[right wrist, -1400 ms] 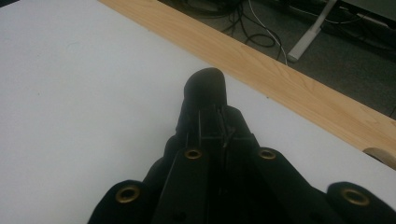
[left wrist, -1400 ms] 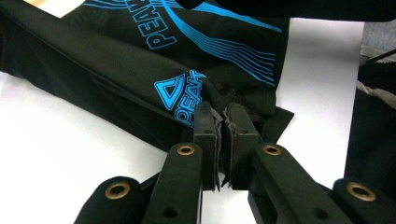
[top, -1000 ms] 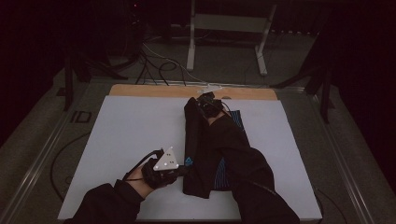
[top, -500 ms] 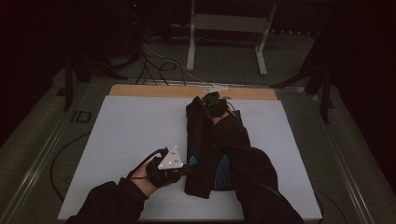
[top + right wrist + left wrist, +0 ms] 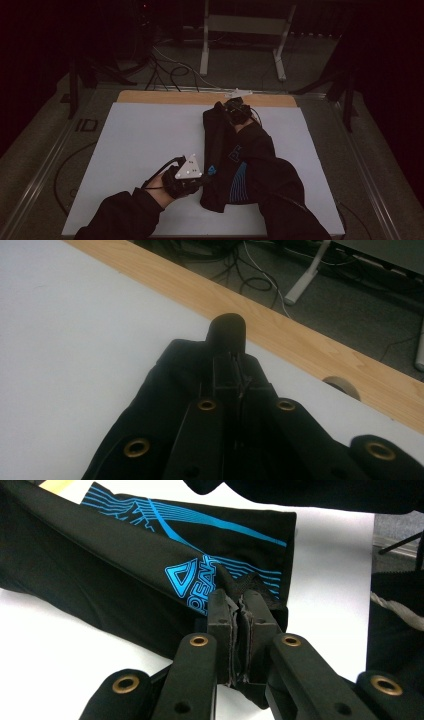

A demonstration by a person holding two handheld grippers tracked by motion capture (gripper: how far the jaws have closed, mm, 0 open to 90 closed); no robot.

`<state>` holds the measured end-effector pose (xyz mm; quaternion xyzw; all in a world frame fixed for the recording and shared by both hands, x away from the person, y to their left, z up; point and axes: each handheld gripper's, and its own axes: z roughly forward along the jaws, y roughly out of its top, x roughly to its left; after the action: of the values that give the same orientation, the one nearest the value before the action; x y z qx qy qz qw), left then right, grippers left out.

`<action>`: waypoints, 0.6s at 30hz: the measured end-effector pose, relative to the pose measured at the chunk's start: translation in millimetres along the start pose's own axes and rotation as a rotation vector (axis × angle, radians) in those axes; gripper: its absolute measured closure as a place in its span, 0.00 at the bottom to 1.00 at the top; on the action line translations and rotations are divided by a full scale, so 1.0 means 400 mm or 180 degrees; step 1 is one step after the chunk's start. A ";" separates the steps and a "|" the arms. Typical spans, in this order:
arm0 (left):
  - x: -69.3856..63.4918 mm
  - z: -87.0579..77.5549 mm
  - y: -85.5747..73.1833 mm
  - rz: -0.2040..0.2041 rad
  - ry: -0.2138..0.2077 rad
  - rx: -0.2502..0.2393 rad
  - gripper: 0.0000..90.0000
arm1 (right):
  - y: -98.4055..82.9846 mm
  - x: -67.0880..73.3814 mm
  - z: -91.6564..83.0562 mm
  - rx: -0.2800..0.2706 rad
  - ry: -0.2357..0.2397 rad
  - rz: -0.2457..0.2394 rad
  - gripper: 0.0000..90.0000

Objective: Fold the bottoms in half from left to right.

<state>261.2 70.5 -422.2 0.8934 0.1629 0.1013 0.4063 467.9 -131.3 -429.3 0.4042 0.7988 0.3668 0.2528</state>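
Both grippers are pinching the black garment (image 5: 235, 165) with blue print, fingers closed tight on fabric: the left gripper (image 5: 239, 617) at the near edge by the logo, the right gripper (image 5: 231, 371) at the far end. The thin cloth could be slipping free if either hand pulls unevenly. It is lying folded on the white surface (image 5: 145, 140), long axis running from near to far.

Black garment (image 5: 222, 150) on white table (image 5: 140, 140), left tongs (image 5: 206, 175) at its edge
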 end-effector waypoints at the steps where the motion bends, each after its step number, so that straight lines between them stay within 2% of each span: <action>1: 0.000 0.003 0.002 0.0000 -0.0010 0.0001 0.95 | -0.001 -0.003 -0.001 0.0008 -0.0006 -0.0013 0.99; 18: -0.003 0.034 0.037 0.0058 -0.0066 -0.0019 0.95 | -0.013 -0.053 -0.039 -0.0008 -0.0100 0.0015 0.99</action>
<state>267.6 51.3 -419.9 0.8946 0.1502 0.0963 0.4096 466.2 -156.9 -421.8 0.4114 0.7934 0.3620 0.2651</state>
